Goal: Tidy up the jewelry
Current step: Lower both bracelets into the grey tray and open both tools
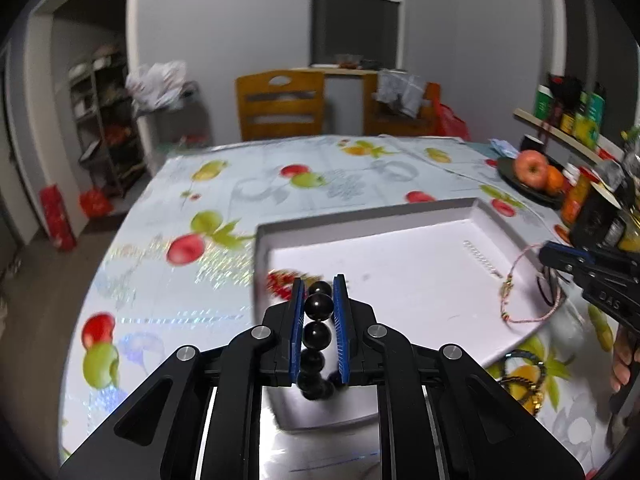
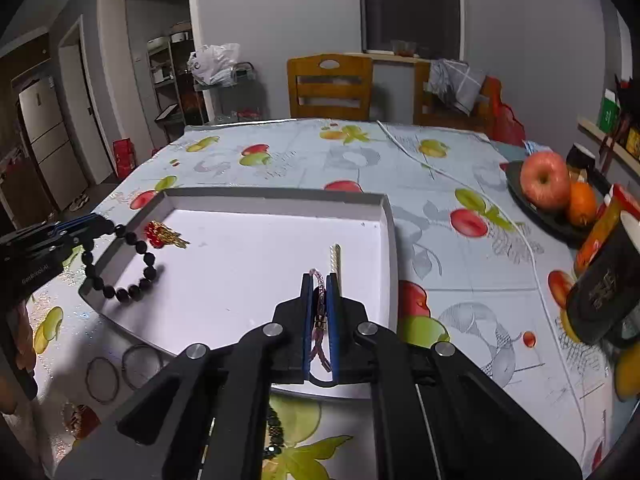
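Black beads: the bead bracelet (image 1: 318,334) sits clamped btwn the blue pads (image 1: 297,320) of the left gripper (image 1: 319,286), jaws closed down onto the beads w/ only a bead's width left. From the right wrist cam the same bracelet hangs as a loop off that gripper's tips, at the left rim of the white tray (image 2: 280,200), lower beads drooping over the tray floor; can't tell if they touch it. Right gripper (image 2: 320,278) is nearly closed too, pinching a thin pink cord bracelet (image 2: 319,312) w/ a small gold clasp, the cord running lengthwise btwn the pads and a loop hanging out at the back. In the left cam the pink cord loops down from the right gripper's tips over the tray's right edge. Inside the tray: a red and gold ornament (image 2: 162,235) near the left wall, just beside the dangling beads, and a short pearl-like strand (image 2: 335,258) lying toward the right wall, just ahead of the right gripper. Outside the tray, on the fruit-print tablecloth (image 2: 440,160), two thin ring bangles (image 2: 122,372) lie side by side near the tray's front-left corner, and a dark beaded piece (image 2: 276,432) lies close under the right gripper. A dark plate w/ an apple (image 2: 545,179) and an orange stands well apart to the right.
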